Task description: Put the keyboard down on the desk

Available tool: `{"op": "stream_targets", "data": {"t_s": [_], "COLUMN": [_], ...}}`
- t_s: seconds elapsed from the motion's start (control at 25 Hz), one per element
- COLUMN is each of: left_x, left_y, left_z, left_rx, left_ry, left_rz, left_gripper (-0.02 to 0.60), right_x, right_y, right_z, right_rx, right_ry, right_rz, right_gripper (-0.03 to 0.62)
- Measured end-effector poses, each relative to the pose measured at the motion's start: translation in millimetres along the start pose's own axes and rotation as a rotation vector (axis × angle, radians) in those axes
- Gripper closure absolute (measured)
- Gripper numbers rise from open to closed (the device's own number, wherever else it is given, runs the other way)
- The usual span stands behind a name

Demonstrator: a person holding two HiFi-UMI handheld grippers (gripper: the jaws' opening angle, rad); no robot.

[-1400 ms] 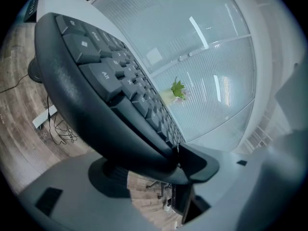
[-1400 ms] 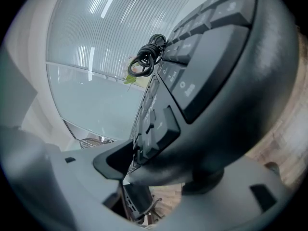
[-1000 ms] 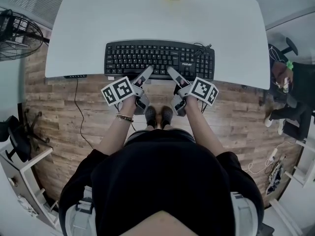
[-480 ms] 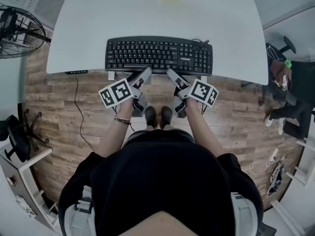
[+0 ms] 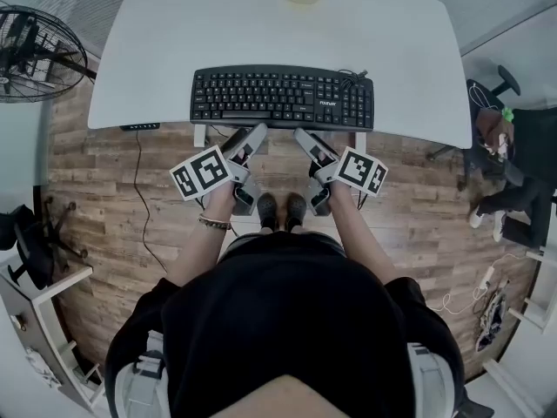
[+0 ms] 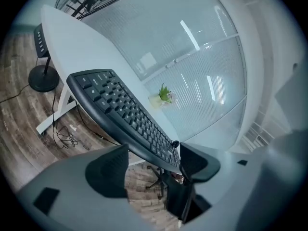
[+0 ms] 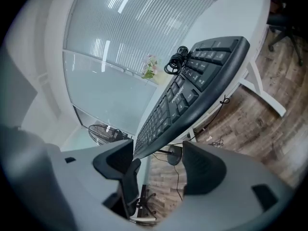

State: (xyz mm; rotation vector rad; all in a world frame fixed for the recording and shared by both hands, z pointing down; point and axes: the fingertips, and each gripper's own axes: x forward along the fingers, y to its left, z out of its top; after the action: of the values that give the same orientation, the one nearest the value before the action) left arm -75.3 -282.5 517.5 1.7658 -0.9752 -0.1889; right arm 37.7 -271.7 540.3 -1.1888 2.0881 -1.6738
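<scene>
Moved: your left gripper and right gripper have slid back toward you and come off the keyboard. The keyboard now sits a little further in on the desk.
Keyboard: it lies flat along the near side of the desk, at 12 o'clock from both grippers. Nothing is touching it, so the job looks done.
Left jaws: they are spread wide with nothing between them. You only see floor in the gap.
Right jaws: they are spread wide too, and nothing is held.
How it will handle: it looks long, stiff and light, made of smooth plastic that could slip. If you pick it up again, hold the front edge with one gripper near each end so it stays level. Keep off the keys, because they press down.
Cord: a rolled-up cord sits at the keyboard's back right corner, about 1 o'clock. It could roll off and tug.
Head view only: it shows the whole keyboard lying straight, with both grippers clear of it over the wood floor. It also shows a fan at 10 o'clock.
Gripper views only: they look from low down and show the open jaws up close, the keyboard's front edge, and the plant behind it at 12 o'clock.
</scene>
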Motion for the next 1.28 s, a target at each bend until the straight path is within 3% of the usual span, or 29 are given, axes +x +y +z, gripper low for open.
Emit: {"op": "stream_targets", "data": {"t_s": [0.12, 0.32, 0.48, 1.0, 1.28], "left_x": [-6.3, -14.3, -18.2, -37.1, -48.0], "left_y": [-12.5, -35.7, -49.0, -113.7, -152.0], "left_z": [3.8, 13.0, 19.8, 45.4, 55.5], "left_rx": [0.04, 0.24, 0.306, 0.491, 0.599], "left_ry": [-0.017, -0.039, -0.066, -0.161, -0.218], "left_rz": [-0.012, 0.005, -0.003, -0.076, -0.126], "left_gripper": [0.247, 0.247, 0.247, 0.249, 0.282], "right_x": [-6.2, -14.7, -21.3, -50.7, -64.7], "right_y": [10.9, 37.2, 63.2, 140.9, 167.3], "right_z": [0.3, 5.3, 12.9, 49.9, 62.7], "right_rx": [-0.02, -0.063, -0.143, -0.618, -0.762], "right_ry": [-0.005, -0.022, -0.041, -0.209, -0.276], "right_rz": [0.018, 0.066, 0.106, 0.133, 0.134], "right_gripper": [0.287, 0.286, 0.287, 0.321, 0.344]}}
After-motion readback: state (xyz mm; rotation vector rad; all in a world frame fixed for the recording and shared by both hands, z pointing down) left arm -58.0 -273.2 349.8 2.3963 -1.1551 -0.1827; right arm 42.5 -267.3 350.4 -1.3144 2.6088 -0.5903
